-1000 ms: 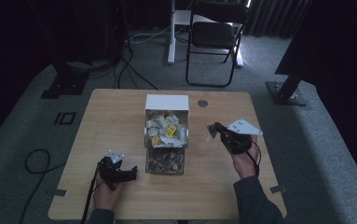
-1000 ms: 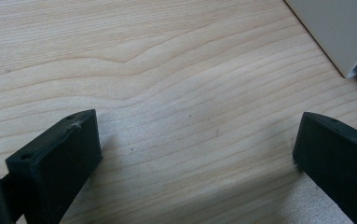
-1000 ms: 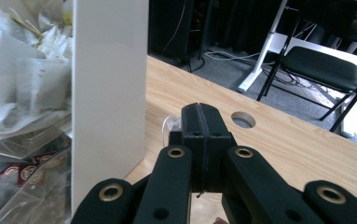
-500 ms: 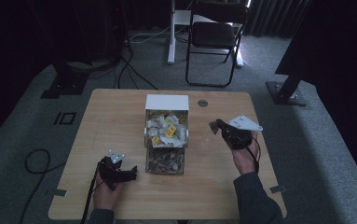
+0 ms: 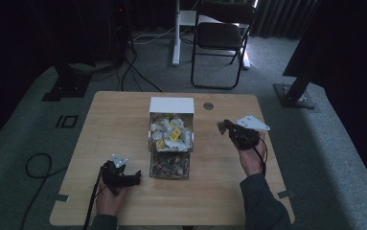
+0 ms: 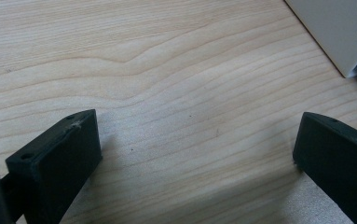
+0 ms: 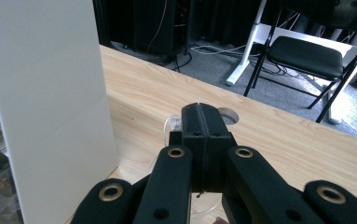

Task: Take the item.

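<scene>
**A:** Clear wrapper point(image 7: 174, 122) pinched in the right gripper point(image 5: 223, 126), held over the table point(image 5: 123, 120) just right of the white-backed box point(image 5: 171, 104). Its own view shows film edging past the closed jaws; the high view is too small to show it.

**B:** And the left gripper point(image 5: 135, 178)?

**A:** Jaws wide apart, empty, bare wood between them. It lies low beside the box's near corner, the hand point(image 5: 107, 201) behind it. The right hand point(image 5: 252, 160) angles its gripper toward the box.
</scene>
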